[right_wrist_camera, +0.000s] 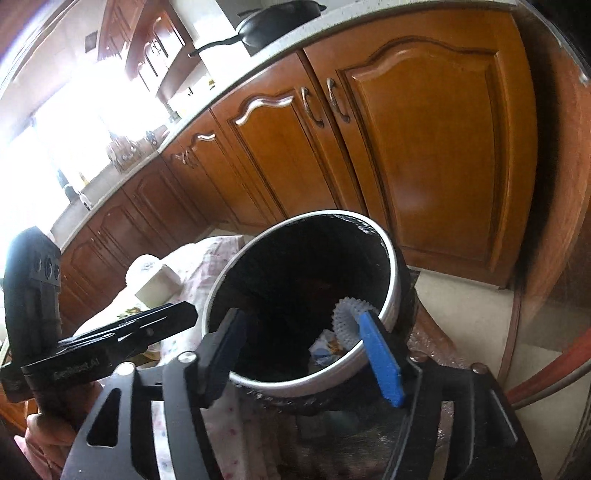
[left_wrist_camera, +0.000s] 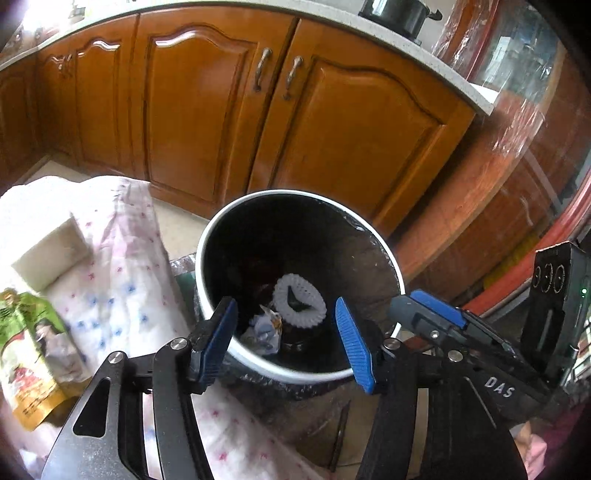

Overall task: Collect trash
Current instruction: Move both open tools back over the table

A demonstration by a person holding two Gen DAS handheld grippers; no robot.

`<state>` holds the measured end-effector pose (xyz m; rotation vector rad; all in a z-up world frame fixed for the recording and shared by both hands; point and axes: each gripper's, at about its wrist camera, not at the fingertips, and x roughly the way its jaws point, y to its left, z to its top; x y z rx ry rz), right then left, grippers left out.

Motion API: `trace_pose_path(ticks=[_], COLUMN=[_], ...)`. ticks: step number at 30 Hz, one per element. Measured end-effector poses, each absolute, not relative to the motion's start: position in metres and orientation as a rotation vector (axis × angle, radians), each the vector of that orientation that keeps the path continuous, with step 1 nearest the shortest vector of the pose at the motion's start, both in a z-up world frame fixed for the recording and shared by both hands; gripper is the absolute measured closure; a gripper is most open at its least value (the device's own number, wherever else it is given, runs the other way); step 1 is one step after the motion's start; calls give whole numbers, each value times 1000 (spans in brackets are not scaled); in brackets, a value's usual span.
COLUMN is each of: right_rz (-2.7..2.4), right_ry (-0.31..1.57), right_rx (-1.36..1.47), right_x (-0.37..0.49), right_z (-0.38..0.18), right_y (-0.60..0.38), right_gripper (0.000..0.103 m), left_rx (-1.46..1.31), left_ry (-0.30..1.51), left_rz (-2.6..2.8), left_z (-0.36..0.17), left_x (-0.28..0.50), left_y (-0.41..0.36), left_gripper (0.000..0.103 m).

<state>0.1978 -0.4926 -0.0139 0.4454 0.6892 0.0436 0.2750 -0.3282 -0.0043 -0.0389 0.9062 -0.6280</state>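
Note:
A round trash bin [left_wrist_camera: 218,225] with a white rim and black liner stands on the floor before wooden cabinets. Inside lie a white foam fruit net [left_wrist_camera: 299,304] and a crumpled wrapper [left_wrist_camera: 264,330]. My left gripper [left_wrist_camera: 286,338] hangs open and empty over the bin's near rim. My right gripper [right_wrist_camera: 306,350] is also open and empty above the bin [right_wrist_camera: 391,291], where the foam net [right_wrist_camera: 345,315] and the wrapper [right_wrist_camera: 325,345] show. The right gripper's body [left_wrist_camera: 461,325] shows at right in the left wrist view. The left gripper's body [right_wrist_camera: 110,332] shows at left in the right wrist view.
A table with a floral cloth [left_wrist_camera: 122,266] stands left of the bin, holding a white box [left_wrist_camera: 51,254] and a green snack bag [left_wrist_camera: 29,347]. Wooden cabinet doors [left_wrist_camera: 221,122] stand behind. A black pot [left_wrist_camera: 400,14] sits on the counter.

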Motion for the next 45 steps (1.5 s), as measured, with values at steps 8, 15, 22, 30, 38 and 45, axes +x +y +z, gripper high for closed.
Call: trace_pose_path(ticks=[8, 15, 22, 30, 38, 45], right_rz=[102, 175, 234, 306, 369, 398], right_ry=[645, 650, 679, 702, 743, 795], right_rx=[445, 432, 411, 390, 365, 340], right_x=[169, 154, 147, 145, 151, 168], right_z=[-5, -4, -7, -10, -17, -32], right_y=[-451, -410, -370, -329, -291, -266], right_gripper=[21, 21, 18, 16, 16, 16], left_rx=[-109, -129, -174, -226, -251, -254], left_ry=[860, 830, 813, 807, 813, 857], left_rz=[-554, -498, -419, -318, -237, -152], left_z=[2, 3, 2, -6, -14, -25], left_x=[241, 211, 192, 176, 172, 185], left_y=[-274, -229, -174, -113, -70, -43], left_gripper=[42, 42, 42, 42, 39, 39])
